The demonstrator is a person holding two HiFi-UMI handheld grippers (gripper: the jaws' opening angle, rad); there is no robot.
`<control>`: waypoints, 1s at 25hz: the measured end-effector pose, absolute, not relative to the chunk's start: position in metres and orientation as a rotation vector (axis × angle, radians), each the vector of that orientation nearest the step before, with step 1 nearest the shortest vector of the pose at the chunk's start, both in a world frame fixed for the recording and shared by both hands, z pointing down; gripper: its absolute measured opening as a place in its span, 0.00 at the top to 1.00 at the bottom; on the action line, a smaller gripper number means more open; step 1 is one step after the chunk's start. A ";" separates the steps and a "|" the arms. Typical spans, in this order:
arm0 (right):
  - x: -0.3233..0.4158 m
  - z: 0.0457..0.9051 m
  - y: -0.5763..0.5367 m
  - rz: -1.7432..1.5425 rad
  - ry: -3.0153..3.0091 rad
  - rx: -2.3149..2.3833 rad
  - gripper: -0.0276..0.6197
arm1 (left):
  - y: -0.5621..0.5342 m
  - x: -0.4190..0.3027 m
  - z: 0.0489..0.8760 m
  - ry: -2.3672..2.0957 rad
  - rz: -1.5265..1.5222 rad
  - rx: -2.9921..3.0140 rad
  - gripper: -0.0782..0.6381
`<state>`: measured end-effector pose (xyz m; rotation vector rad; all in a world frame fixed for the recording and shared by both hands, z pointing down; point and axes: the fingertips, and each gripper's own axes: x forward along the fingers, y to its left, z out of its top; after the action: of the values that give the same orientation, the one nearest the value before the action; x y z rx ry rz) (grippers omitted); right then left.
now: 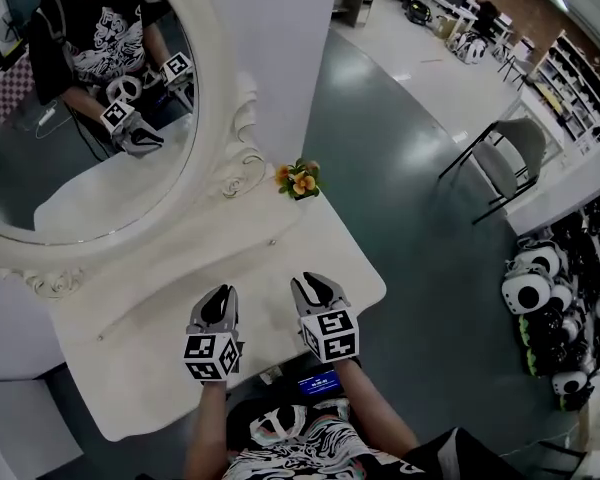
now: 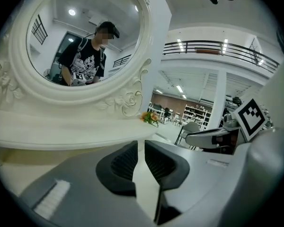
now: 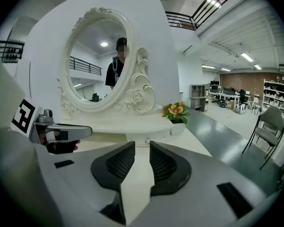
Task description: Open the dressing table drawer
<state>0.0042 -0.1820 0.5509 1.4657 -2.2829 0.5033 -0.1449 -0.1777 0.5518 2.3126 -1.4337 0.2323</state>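
Observation:
The white dressing table (image 1: 150,313) stands below me, its raised back shelf under an oval mirror (image 1: 80,118). A small drawer knob (image 3: 146,140) shows on the shelf's front, straight ahead of my right gripper (image 3: 142,146); in the head view the knob (image 1: 271,241) sits near the shelf's right end. Both grippers hover over the tabletop's front part, side by side. My left gripper (image 1: 223,294) has its jaws a narrow gap apart, with nothing between them (image 2: 141,144). My right gripper (image 1: 315,286) stands a little wider, also empty.
A potted orange flower (image 1: 298,180) stands at the shelf's right end. A second small knob (image 1: 100,337) shows at the shelf's left. Right of the table is grey floor with a chair (image 1: 505,158) and a pile of black-and-white gear (image 1: 540,293).

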 end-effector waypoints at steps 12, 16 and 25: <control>-0.007 0.578 -0.220 0.511 -2.286 1.378 0.81 | -0.213 -0.140 0.574 -1.429 0.255 2.262 0.83; -0.008 0.584 -0.231 0.500 -2.280 1.346 0.81 | -0.217 -0.141 0.585 -1.438 0.294 2.226 0.85; -0.017 0.622 -0.263 0.523 -2.269 1.282 0.80 | -0.234 -0.142 0.630 -1.422 0.334 2.138 0.85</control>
<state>-0.0172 -0.2630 0.6222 1.2823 -2.2690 0.5230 -0.1421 -0.2339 0.6300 2.1377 -1.4220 0.3344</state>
